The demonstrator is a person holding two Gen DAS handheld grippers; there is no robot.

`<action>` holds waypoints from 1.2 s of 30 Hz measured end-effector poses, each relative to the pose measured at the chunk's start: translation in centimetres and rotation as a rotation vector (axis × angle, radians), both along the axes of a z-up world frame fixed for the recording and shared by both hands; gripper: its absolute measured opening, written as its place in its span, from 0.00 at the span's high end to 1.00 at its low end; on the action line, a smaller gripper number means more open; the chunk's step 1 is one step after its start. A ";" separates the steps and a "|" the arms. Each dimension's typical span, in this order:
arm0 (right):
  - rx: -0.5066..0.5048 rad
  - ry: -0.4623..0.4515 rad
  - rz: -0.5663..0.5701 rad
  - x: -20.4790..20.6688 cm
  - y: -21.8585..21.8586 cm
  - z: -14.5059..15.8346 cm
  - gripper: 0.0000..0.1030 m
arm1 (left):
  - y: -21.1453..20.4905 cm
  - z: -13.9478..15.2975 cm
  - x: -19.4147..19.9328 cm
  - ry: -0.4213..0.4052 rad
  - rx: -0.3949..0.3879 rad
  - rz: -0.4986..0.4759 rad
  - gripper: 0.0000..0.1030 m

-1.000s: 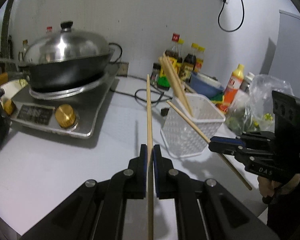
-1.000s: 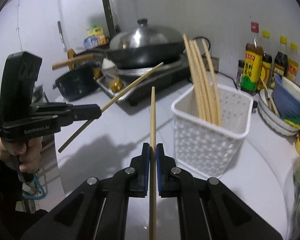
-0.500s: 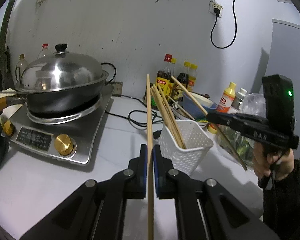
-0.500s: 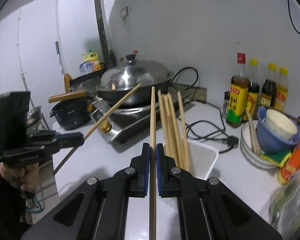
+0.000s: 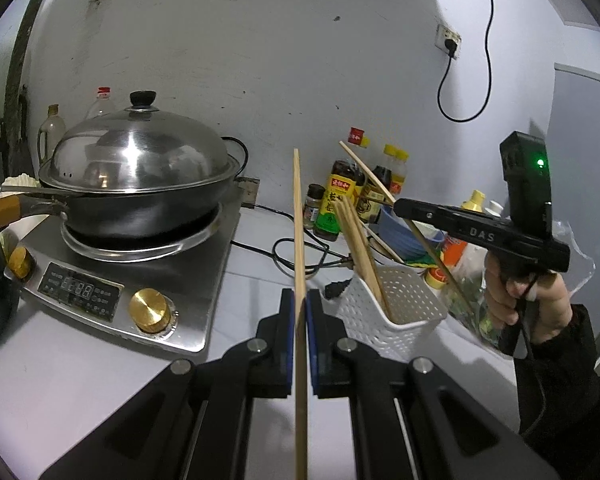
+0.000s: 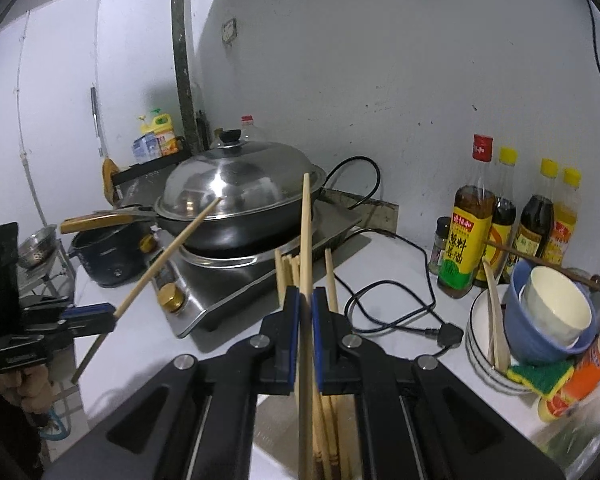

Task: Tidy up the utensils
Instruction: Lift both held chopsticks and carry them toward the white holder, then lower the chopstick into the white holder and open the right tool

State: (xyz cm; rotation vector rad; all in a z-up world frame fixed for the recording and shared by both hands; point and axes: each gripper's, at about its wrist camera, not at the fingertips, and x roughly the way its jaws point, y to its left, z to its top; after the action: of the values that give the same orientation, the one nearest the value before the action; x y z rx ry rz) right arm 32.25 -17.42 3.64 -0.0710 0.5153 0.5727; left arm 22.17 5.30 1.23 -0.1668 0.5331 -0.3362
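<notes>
**Two chopsticks clamped, ready for the basket**

Step in hand, as judged: carrying loose chopsticks to the holder. In the left wrist view, at lower centre, left gripper (image 5: 300,312) closed tight on a long pale wooden chopstick (image 5: 298,220), which runs straight up the middle of the frame. At centre right of the same view, right gripper (image 5: 400,205) pinched on a second thin wooden chopstick (image 5: 364,164), slanting from upper left to lower right, with a hand (image 5: 528,300) around the grip below it.

Just right of centre, standing on the pale grey countertop (image 5: 80,380): a white perforated plastic basket (image 5: 396,308), already holding a bundle of light wooden chopsticks (image 5: 360,248) that lean toward upper left. To the left, a black wok with a domed steel lid (image 5: 140,168) on a silver induction cooker (image 5: 112,280). Behind the basket, dark sauce bottles with yellow and red caps (image 5: 340,200).

In the right wrist view, basket mostly hidden under the gripper at bottom centre; only the bundle tops visible there.

Next move, probably: tipping each stick steeper, bringing its lower end over the basket opening, then letting go. Care needed not to knock the leaning bundle, and not to cross the two held sticks, now well apart. Basket looks light, so a sideways push may slide it.
</notes>
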 end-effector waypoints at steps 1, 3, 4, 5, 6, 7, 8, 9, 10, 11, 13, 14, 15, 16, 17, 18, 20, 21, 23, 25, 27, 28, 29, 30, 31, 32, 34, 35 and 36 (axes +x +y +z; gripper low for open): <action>-0.009 -0.004 -0.004 0.4 0.4 0.0 0.94 | 0.3 -0.1 0.1 0.000 -0.005 0.002 0.95; -0.016 -0.007 -0.005 1.0 1.1 0.0 0.94 | 0.8 -0.4 0.5 0.003 -0.018 0.005 0.95; -0.023 -0.011 -0.005 1.3 1.5 0.0 0.94 | 1.0 -0.5 0.6 0.004 -0.023 0.006 0.95; -0.036 -0.018 -0.006 1.6 2.0 -0.1 0.94 | 1.2 -0.7 0.7 0.005 -0.028 0.006 0.95; -0.058 -0.031 -0.009 1.9 2.5 -0.2 0.94 | 1.3 -0.8 0.7 0.006 -0.033 0.007 0.95; -0.077 -0.040 -0.012 2.1 2.9 -0.4 0.94 | 1.6 -0.9 0.8 0.007 -0.038 0.007 0.95; -0.092 -0.045 -0.012 2.4 3.3 -0.6 0.94 | 1.8 -1.1 0.8 0.008 -0.043 0.010 0.95; -0.101 -0.044 -0.010 2.7 3.6 -0.8 0.94 | 2.0 -1.2 0.8 0.009 -0.047 0.012 0.95; -0.107 -0.043 -0.010 2.9 3.8 -1.0 0.94 | 2.2 -1.4 0.9 0.011 -0.052 0.014 0.95; -0.116 -0.042 -0.010 3.1 4.1 -1.2 0.94 | 2.4 -1.5 1.0 0.012 -0.055 0.017 0.95; -0.139 -0.040 -0.009 3.2 4.5 -1.7 0.94 | 2.7 -1.8 1.1 0.016 -0.063 0.025 0.95; -0.149 -0.038 -0.008 3.2 4.7 -1.9 0.94 | 2.8 -1.9 1.2 0.017 -0.066 0.026 0.95; -0.164 -0.033 -0.006 3.2 4.9 -2.3 0.94 | 2.9 -1.9 1.2 0.018 -0.068 0.028 0.95; -0.174 -0.031 -0.006 3.0 5.0 -2.5 0.94 | 3.0 -2.0 1.3 0.018 -0.069 0.030 0.95; -0.186 -0.032 -0.006 2.8 5.1 -2.7 0.94 | 3.0 -2.0 1.3 0.018 -0.070 0.031 0.95; -0.200 -0.033 -0.006 2.5 5.2 -3.0 0.94 | 3.0 -2.1 1.3 0.019 -0.071 0.031 0.95; -0.201 -0.031 -0.006 2.0 5.1 -3.2 0.94 | 2.9 -2.0 1.4 0.018 -0.074 0.029 0.95; -0.195 -0.028 -0.008 1.9 4.9 -3.2 0.94 | 2.8 -2.0 1.4 0.016 -0.075 0.027 0.95; -0.181 -0.022 -0.013 1.6 4.4 -3.2 0.94 | 2.4 -1.8 1.2 0.014 -0.075 0.023 0.95; -0.169 -0.015 -0.020 1.4 3.8 -3.2 0.94 | 2.0 -1.6 1.2 0.009 -0.073 0.019 0.95; -0.165 -0.008 -0.030 1.0 3.2 -3.4 0.94 | 1.6 -1.4 1.1 0.008 -0.073 0.015 0.95; -0.164 -0.006 -0.032 0.9 2.9 -3.4 0.94 | 1.4 -1.3 1.0 0.007 -0.072 0.012 0.95; -0.163 -0.006 -0.036 0.7 2.6 -3.4 0.94 | 1.1 -1.2 0.9 0.006 -0.070 0.008 0.95; -0.161 -0.005 -0.045 0.4 2.1 -3.5 0.94 | 0.8 -1.0 0.8 0.006 -0.068 0.004 0.95; -0.159 -0.005 -0.054 0.2 1.6 -3.4 0.94 | 0.5 -0.9 0.7 0.004 -0.066 -0.001 0.95; -0.157 -0.006 -0.063 0.0 1.2 -3.4 0.94 | 0.3 -0.8 0.7 0.002 -0.064 -0.004 0.95; -0.148 -0.002 -0.091 -0.4 -0.1 -3.3 0.94 | -0.4 -0.5 0.5 -0.002 -0.058 -0.011 0.95; -0.141 0.005 -0.104 -0.5 -0.8 -3.4 0.94 | -0.7 -0.3 0.5 -0.003 -0.055 -0.016 0.95; -0.133 0.013 -0.118 -0.5 -1.5 -3.5 0.94 | -1.2 -0.2 0.4 -0.005 -0.051 -0.020 0.95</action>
State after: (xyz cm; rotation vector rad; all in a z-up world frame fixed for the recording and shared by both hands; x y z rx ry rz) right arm 31.73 -18.95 0.18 -0.1625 0.5666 0.4233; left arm 22.58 4.13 1.03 -0.2097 0.5215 -0.3694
